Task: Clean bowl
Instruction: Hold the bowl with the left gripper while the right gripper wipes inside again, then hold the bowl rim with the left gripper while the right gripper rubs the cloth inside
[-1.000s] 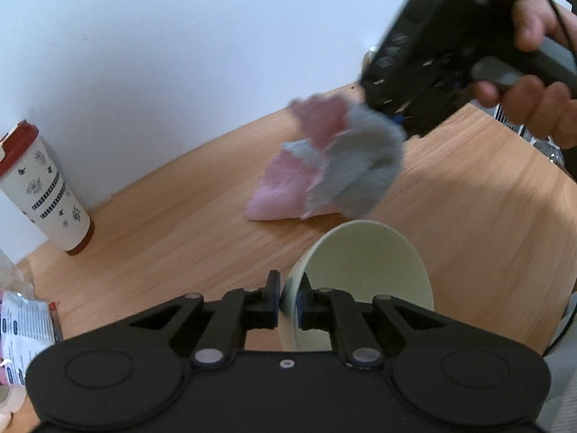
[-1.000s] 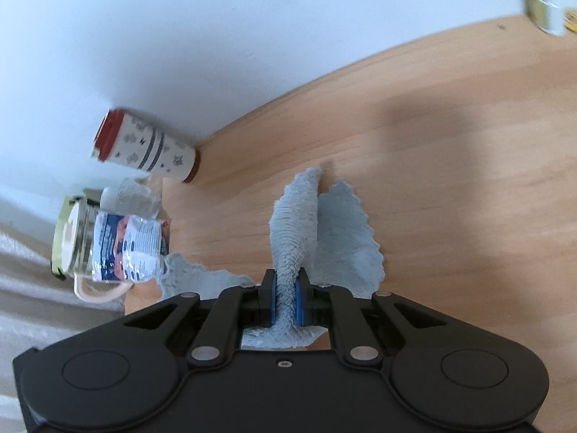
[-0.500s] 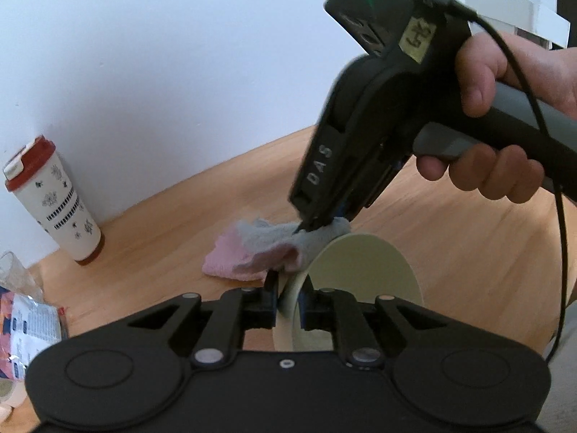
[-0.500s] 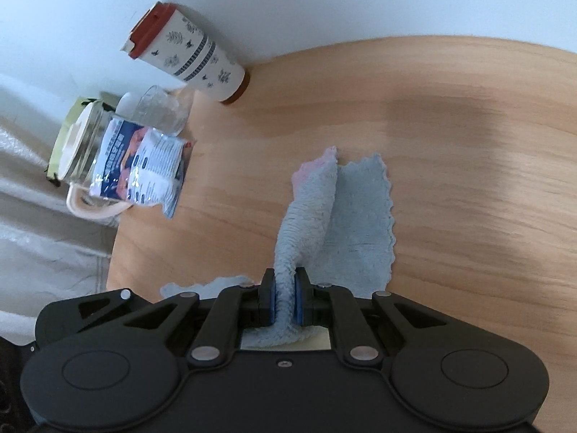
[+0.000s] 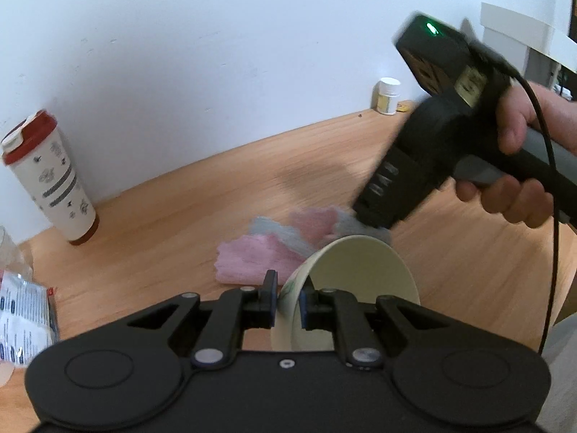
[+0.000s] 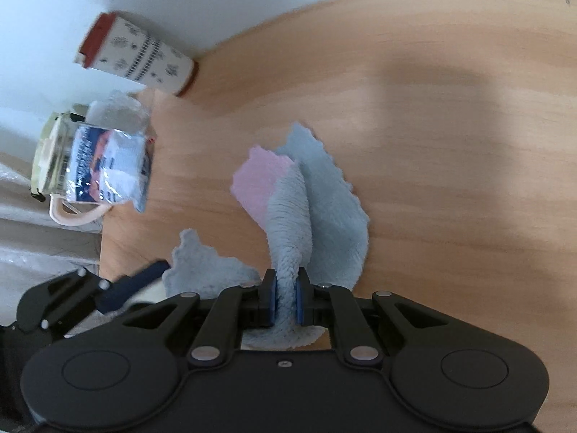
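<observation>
My left gripper [image 5: 287, 301] is shut on the rim of a pale green bowl [image 5: 360, 288] and holds it tilted on its side above the wooden table, its opening facing right. My right gripper [image 6: 286, 297] is shut on a pink and grey-blue cloth [image 6: 292, 216], which hangs from the jaws down onto the table. In the left wrist view the right gripper's black body [image 5: 414, 169] hovers just behind the bowl's upper rim, with the cloth [image 5: 274, 249] spread on the table behind the bowl.
A white travel cup with a red lid [image 5: 50, 180] stands by the wall at left. A glass jar and a printed packet [image 6: 93, 166] lie at the table's left edge. A small white bottle [image 5: 387, 95] stands far back by the wall.
The right gripper has swung the cloth from above the table toward the bowl's rim, then drawn up and to the right. The cloth now trails on the table behind the bowl.
</observation>
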Action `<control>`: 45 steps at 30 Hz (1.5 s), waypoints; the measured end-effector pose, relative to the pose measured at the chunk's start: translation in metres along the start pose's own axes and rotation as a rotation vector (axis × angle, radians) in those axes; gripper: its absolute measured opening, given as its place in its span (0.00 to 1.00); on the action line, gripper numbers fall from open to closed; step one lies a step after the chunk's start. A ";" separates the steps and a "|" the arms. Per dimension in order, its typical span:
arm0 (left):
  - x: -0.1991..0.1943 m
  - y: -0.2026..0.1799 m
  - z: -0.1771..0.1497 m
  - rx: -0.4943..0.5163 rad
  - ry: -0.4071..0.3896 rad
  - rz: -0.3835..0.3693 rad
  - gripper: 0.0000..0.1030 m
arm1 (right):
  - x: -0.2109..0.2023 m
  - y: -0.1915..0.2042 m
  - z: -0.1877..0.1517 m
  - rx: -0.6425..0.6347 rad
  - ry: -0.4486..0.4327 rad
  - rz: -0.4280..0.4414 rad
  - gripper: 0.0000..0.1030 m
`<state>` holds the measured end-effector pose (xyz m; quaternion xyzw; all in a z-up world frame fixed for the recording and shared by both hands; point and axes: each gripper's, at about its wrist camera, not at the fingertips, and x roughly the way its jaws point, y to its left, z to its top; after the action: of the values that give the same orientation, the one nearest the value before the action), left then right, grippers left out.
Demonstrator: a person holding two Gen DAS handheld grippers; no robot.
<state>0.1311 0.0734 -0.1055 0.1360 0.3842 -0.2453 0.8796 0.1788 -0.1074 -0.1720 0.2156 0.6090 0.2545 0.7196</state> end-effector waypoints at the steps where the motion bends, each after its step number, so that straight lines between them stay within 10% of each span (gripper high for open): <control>1: 0.000 -0.001 0.001 0.007 -0.002 -0.006 0.10 | -0.001 0.005 0.002 -0.008 -0.012 0.016 0.12; 45: -0.015 -0.006 0.006 -0.021 -0.030 -0.044 0.13 | 0.000 -0.009 -0.004 0.078 0.043 -0.005 0.13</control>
<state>0.1227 0.0705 -0.0913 0.1145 0.3763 -0.2628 0.8810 0.1759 -0.1148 -0.1782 0.2365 0.6344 0.2334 0.6980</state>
